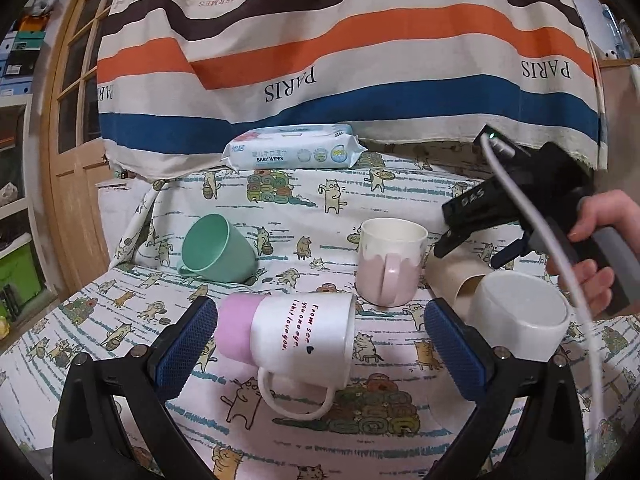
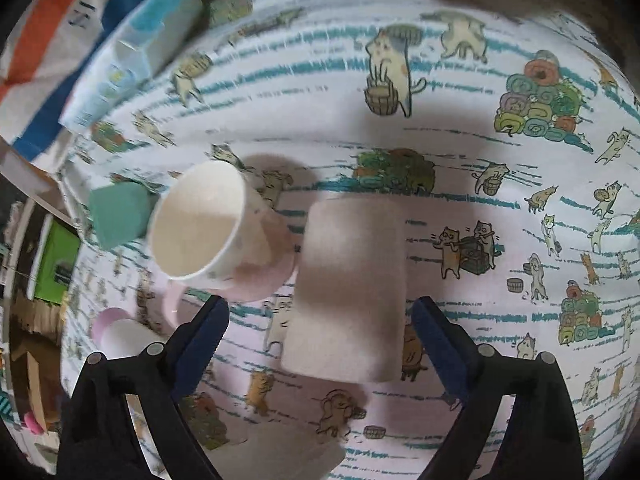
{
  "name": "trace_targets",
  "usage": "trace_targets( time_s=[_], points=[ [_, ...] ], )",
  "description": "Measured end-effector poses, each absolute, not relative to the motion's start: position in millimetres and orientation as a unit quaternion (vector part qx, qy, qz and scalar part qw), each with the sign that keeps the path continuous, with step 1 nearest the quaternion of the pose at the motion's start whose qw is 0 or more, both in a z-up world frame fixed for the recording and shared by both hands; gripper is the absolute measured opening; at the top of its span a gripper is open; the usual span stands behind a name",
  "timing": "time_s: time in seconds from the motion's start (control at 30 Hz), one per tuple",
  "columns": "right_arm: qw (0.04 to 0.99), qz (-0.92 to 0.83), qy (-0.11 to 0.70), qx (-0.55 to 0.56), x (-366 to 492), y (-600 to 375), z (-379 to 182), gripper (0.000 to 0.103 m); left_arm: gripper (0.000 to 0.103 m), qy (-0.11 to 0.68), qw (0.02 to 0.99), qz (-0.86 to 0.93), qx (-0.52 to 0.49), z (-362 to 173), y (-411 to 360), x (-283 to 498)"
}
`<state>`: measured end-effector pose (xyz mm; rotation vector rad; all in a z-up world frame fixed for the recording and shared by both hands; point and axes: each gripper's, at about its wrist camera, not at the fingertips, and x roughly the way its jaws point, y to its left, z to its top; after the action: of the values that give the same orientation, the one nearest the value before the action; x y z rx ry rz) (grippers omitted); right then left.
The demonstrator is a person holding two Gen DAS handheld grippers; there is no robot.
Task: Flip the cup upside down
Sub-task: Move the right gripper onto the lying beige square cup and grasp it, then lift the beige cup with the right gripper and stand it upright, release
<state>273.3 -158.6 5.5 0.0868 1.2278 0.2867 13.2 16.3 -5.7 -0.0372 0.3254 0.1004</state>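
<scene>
Five cups sit on a cat-print tablecloth (image 1: 304,196), seen here from both grippers' wrist cameras. Farthest left, a green cup (image 1: 218,250) lies tipped on its side, mouth toward the lens; in the right wrist view it shows as a green shape (image 2: 116,212) at the left edge. Nearer the camera, a white mug with red lettering and a pink base (image 1: 296,334) lies on its side, handle toward the viewer, mouth to the right, between the blue-padded fingers of the left gripper (image 1: 318,346). Those fingers stand spread wide, the left pad just beside the pink base, the right one clear of the rim. Behind it, a pack of baby wipes (image 1: 292,148) rests at the table's far edge beneath a striped cloth (image 1: 344,48) printed with "PARIS". Right of centre, a pink-and-white mug (image 1: 390,266) stands upright, mouth up, handle facing the camera; the other view shows its cream interior (image 2: 200,224). Beside it lies a beige cup (image 1: 452,280) on its side, and in the right wrist view that same cup (image 2: 352,292) lies lengthwise between the parted fingers of the right gripper (image 2: 320,344), neither pad touching it. A white cup (image 1: 520,314) stands next to it, flat base uppermost. At far right, a hand (image 1: 596,244) holds the right gripper's black body (image 1: 516,196) above the beige cup, a white cable (image 1: 560,264) trailing down.
</scene>
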Motion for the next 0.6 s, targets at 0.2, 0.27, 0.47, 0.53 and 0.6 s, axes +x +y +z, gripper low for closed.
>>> trace_targets(
  time_s=[0.2, 0.27, 0.47, 0.53, 0.6],
  points=[
    [0.795, 0.120, 0.595, 0.026, 282.7, -152.5, -10.6, 0.087, 0.103, 0.165, 0.985, 0.049, -0.019, -5.4, 16.2, 14.7],
    [0.790, 0.117, 0.601, 0.021, 283.7, -152.9, -16.5, 0.081, 0.103, 0.167, 0.985, 0.050, -0.019, -5.2, 16.0, 15.5],
    [0.806, 0.115, 0.580, 0.022, 278.2, -158.7, -14.3, 0.071, 0.103, 0.167, 0.985, 0.050, -0.019, -5.2, 16.0, 15.4],
    [0.816, 0.116, 0.566, 0.022, 274.4, -160.8, -5.6, 0.070, 0.103, 0.167, 0.985, 0.049, -0.019, -5.1, 16.0, 15.3],
    [0.825, 0.122, 0.551, 0.028, 268.0, -165.2, 6.6, 0.070, 0.103, 0.167, 0.985, 0.049, -0.019, -5.1, 16.0, 15.4]
  ],
)
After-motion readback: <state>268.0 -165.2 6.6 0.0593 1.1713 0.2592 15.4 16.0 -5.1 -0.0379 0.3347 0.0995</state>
